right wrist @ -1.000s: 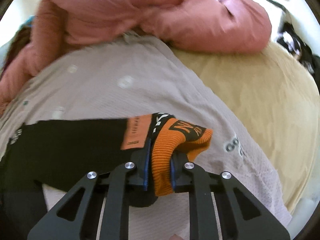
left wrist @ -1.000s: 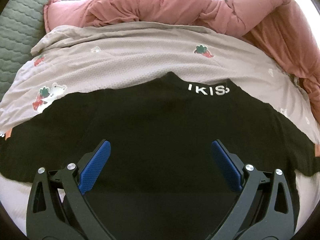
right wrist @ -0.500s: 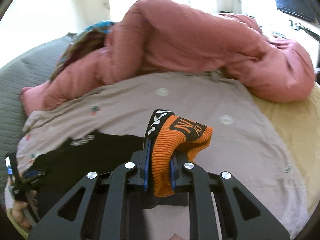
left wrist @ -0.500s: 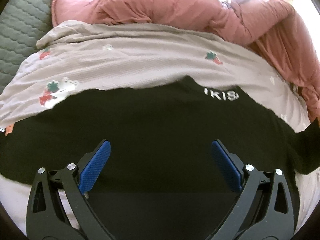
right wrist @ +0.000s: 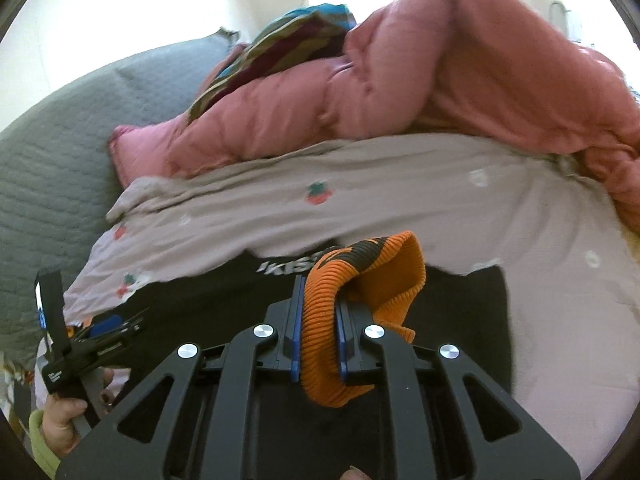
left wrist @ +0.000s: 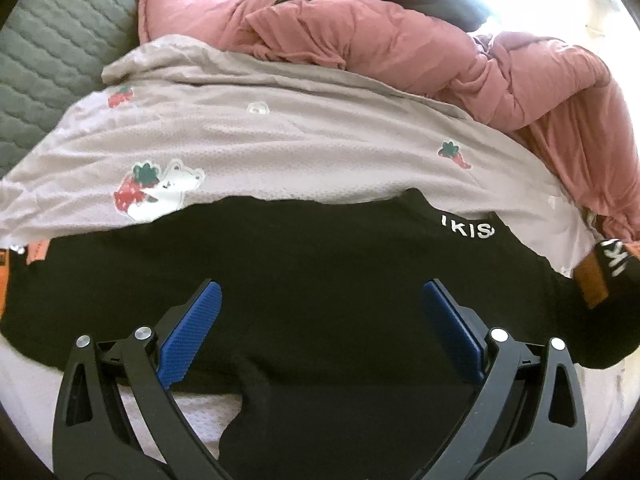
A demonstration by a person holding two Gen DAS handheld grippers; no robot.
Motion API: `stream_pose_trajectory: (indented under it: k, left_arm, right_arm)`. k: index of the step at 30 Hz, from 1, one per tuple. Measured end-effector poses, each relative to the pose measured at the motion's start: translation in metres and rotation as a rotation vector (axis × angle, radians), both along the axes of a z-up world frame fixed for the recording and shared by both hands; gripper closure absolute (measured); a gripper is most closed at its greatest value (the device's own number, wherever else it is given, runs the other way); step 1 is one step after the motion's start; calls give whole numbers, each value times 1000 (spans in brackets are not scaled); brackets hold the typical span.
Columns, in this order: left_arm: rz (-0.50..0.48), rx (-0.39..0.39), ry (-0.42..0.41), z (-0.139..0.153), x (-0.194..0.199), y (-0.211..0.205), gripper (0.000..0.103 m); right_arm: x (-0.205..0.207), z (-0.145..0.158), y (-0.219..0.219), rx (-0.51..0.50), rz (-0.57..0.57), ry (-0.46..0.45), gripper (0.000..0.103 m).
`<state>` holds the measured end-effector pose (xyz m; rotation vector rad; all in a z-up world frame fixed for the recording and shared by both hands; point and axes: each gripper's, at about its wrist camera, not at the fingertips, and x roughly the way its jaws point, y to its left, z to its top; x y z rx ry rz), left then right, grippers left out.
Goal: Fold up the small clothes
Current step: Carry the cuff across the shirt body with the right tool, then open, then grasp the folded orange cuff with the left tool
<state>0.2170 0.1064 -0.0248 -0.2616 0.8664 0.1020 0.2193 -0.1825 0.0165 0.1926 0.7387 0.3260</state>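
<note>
bed | printed sheet | black garment, pink duvet on top

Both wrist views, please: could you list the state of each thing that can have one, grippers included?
Left gripper: open, empty, above the black garment.
Right gripper: shut on the orange cuff.
Orange cuff: pinched, lifted, bunched over the jaws.
Black garment: spread flat on the bed, one sleeve raised.
Pink quilt: crumpled in a heap behind.
Printed sheet: spread, wrinkled.

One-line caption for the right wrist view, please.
Right gripper clamped on the orange ribbed cuff of a black top, above a strawberry-print grey blanket; left gripper at lower left.
</note>
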Motion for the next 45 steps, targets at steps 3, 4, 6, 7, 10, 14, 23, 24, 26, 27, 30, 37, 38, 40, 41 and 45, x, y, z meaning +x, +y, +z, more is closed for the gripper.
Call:
stream_pose_trajectory:
  k: [3, 4, 6, 7, 10, 14, 23, 24, 26, 27, 30, 37, 38, 40, 41, 45]
  left_arm:
    - [-22, -47, 13, -4, 1, 3, 9]
    - [-28, -50, 15, -5, 2, 3, 9]
    - [-38, -53, 19, -6, 3, 2, 9]
    - [-45, -61, 19, -7, 3, 2, 9]
    - [-72, -102, 21, -9, 4, 2, 9]
    - [-86, -160, 32, -15, 6, 5, 9]
    - [-110, -325, 48, -26, 7, 13, 9]
    - [-118, -361, 56, -28, 8, 13, 9]
    - [-126, -406, 68, -32, 9, 12, 9]
    - [-130, -410, 77, -35, 10, 11, 9]
    - [-134, -370, 109, -42, 12, 6, 10]
    - [-129, -280, 148, -51, 13, 0, 73]
    - [-134, -268, 146, -52, 13, -2, 78]
    - [-156, -270, 127, -51, 13, -4, 93]
    - [-167, -291, 99, -46, 11, -4, 94]
    - [-189, -279, -15, -20, 4, 0, 94]
  right_arm:
    - [4, -2, 23, 12, 47, 2, 91]
    - [5, -3, 29, 14, 60, 3, 91]
    - [7, -3, 42, 13, 85, 0, 89]
    - [7, -3, 47, 20, 94, -1, 88]
    - [9, -3, 55, 35, 110, -9, 87]
    - [6, -3, 53, 36, 119, -27, 80]
    - [-1, -12, 39, 10, 94, -29, 62]
    - [-2, -15, 38, -9, 87, -29, 61]
    - [-4, -19, 35, -18, 78, -21, 58]
    - [-5, -22, 32, -16, 73, -14, 57]
    - [-6, -28, 25, -23, 46, -5, 56]
    - [-9, -34, 7, -15, -1, 10, 56]
    - [-10, -35, 4, -15, -10, 10, 56]
    - [-10, -35, -1, -16, -22, 8, 56]
    - [-10, -35, -3, -20, -31, 7, 56]
    - [-11, -37, -13, -42, -64, 1, 56]
